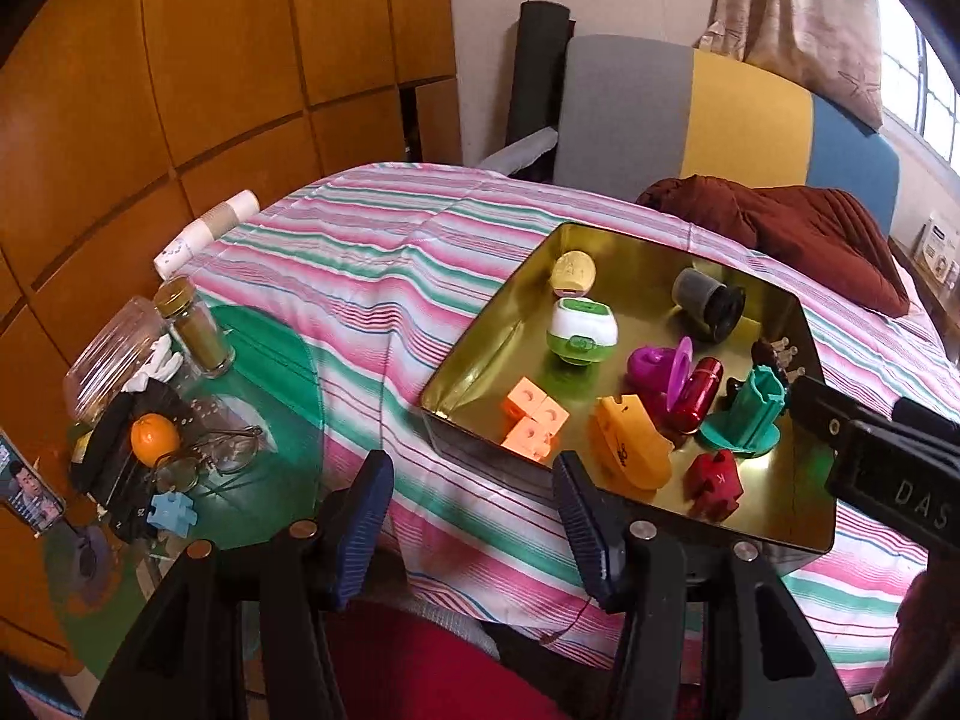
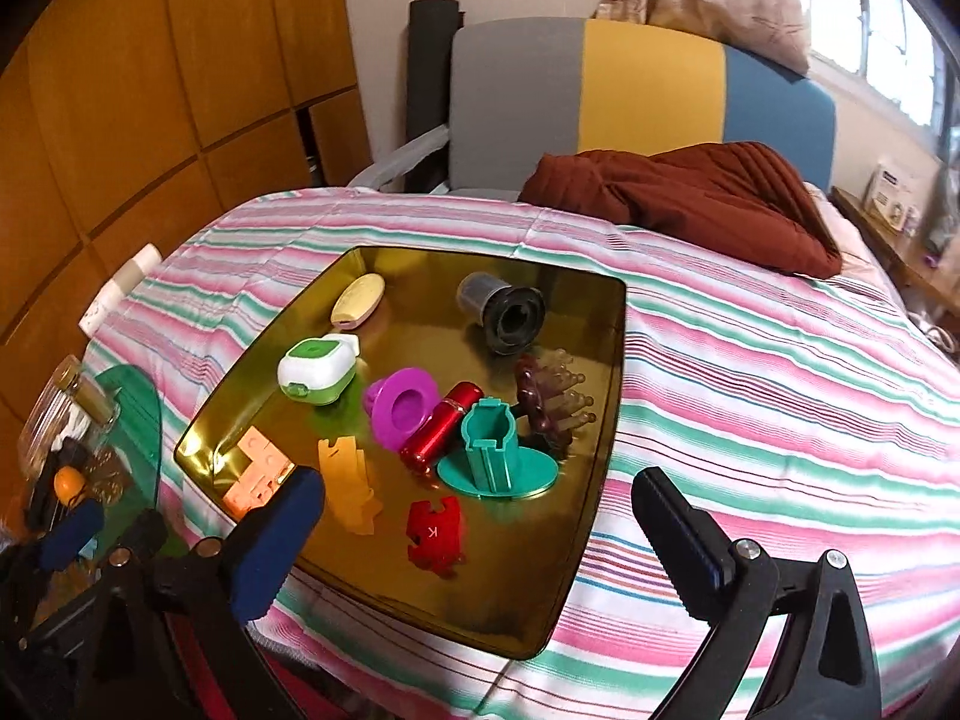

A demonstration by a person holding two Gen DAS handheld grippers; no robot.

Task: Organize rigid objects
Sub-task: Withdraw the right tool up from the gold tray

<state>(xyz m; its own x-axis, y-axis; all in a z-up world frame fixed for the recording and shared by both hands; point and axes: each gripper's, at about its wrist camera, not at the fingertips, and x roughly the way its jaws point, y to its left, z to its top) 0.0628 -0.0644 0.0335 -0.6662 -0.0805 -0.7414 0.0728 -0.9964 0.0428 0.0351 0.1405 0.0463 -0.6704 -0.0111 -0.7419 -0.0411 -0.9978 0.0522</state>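
A gold metal tray [image 1: 498,354] [image 2: 516,588] lies on the striped bedspread and holds several small items. Among them are orange cubes [image 1: 531,423] [image 2: 261,474], a red puzzle piece [image 1: 714,483] [image 2: 435,534], a teal stand [image 1: 747,417] [image 2: 495,450], a red cylinder [image 2: 438,435], a purple lid [image 2: 399,411], a white-green box [image 1: 581,330] [image 2: 315,372] and a black cup [image 2: 507,309]. My left gripper [image 1: 471,531] hangs open over the bedspread left of the tray's near corner. My right gripper [image 2: 480,540] stands wide open above the tray's near edge, holding nothing.
A green glass side table [image 1: 264,354] at left carries a blue puzzle piece [image 1: 171,513], an orange [image 1: 155,439], glasses, jars and a phone. A brown blanket [image 2: 690,198] lies at the bed's far end before a grey, yellow and blue headboard. Wooden cabinets line the left wall.
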